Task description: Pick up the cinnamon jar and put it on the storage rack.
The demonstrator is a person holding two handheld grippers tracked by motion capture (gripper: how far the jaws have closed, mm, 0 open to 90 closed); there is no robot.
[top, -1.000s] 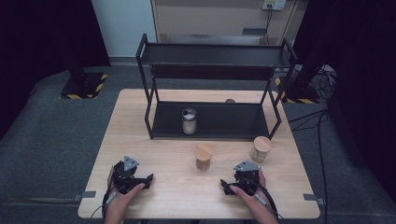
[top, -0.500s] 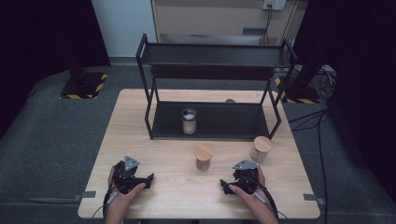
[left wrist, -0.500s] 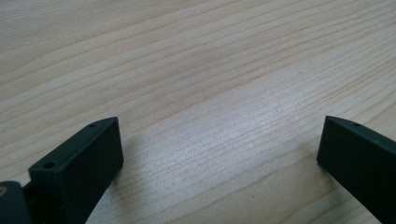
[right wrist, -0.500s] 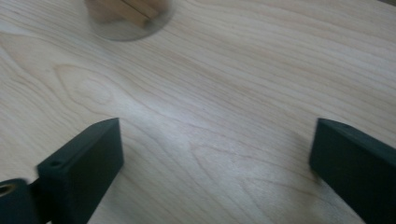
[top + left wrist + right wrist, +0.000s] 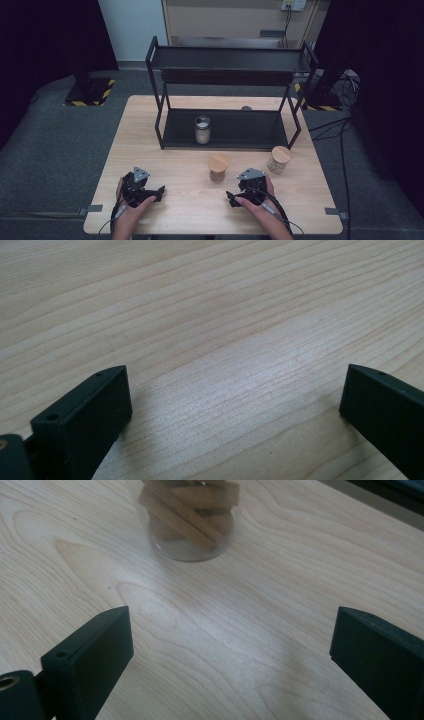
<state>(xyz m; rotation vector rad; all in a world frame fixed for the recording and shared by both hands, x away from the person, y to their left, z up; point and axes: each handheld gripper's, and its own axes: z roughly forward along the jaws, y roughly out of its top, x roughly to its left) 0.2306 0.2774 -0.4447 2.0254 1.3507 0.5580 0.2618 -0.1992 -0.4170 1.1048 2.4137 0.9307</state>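
Note:
My left gripper (image 5: 157, 192) rests on the wooden table (image 5: 170, 155) near the front left corner, held by a hand. In the left gripper view it (image 5: 230, 405) is open over bare wood. My right gripper (image 5: 234, 196) sits near the front right, just below a wooden-lidded jar (image 5: 218, 168). In the right gripper view it (image 5: 230, 645) is open with nothing between its jaws, which have just closed a little. The jar (image 5: 187, 520), holding wooden sticks, stands a short way ahead of it.
A black two-shelf rack (image 5: 230, 75) stands at the back of the table. A metal-lidded glass jar (image 5: 202, 129) is on its lower shelf. A second wooden-lidded jar (image 5: 278, 160) stands on the table to the right. Dark floor surrounds the table.
My right gripper has shifted slightly left and toward the middle jar. The left gripper has stayed put.

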